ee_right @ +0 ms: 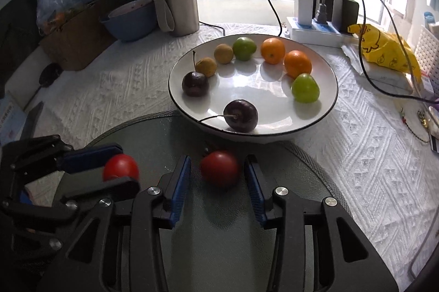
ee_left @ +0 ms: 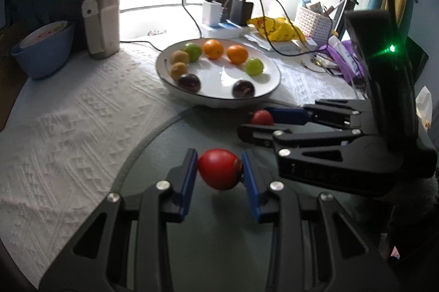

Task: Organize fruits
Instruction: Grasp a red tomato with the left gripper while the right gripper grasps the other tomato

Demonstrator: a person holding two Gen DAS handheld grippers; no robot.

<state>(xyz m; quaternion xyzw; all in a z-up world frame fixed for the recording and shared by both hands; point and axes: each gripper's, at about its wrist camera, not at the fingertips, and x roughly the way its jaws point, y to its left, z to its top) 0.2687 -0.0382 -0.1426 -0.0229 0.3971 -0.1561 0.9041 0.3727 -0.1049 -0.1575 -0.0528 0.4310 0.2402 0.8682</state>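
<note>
My left gripper [ee_left: 219, 171] is shut on a red tomato [ee_left: 219, 169] and holds it just above a grey round mat [ee_left: 175, 149]. My right gripper [ee_right: 218, 176] is open around a second red tomato [ee_right: 219, 168], its pads a little apart from it; that tomato rests on the mat [ee_right: 153, 138]. Each gripper shows in the other view, the right one [ee_left: 256, 117] and the left one [ee_right: 120, 168]. Beyond them a white plate [ee_right: 315, 116] holds two dark plums, two green fruits, two oranges and two brown fruits in a ring. The plate's rim [ee_left: 274, 67] also shows in the left wrist view.
A steel tumbler [ee_right: 178, 1] and a blue bowl [ee_right: 131, 23] stand at the back left. A power strip with chargers and cables [ee_right: 315, 17], a yellow bag [ee_right: 389, 50] and a white basket [ee_left: 312, 23] crowd the back right. A white textured cloth [ee_left: 68, 113] covers the table.
</note>
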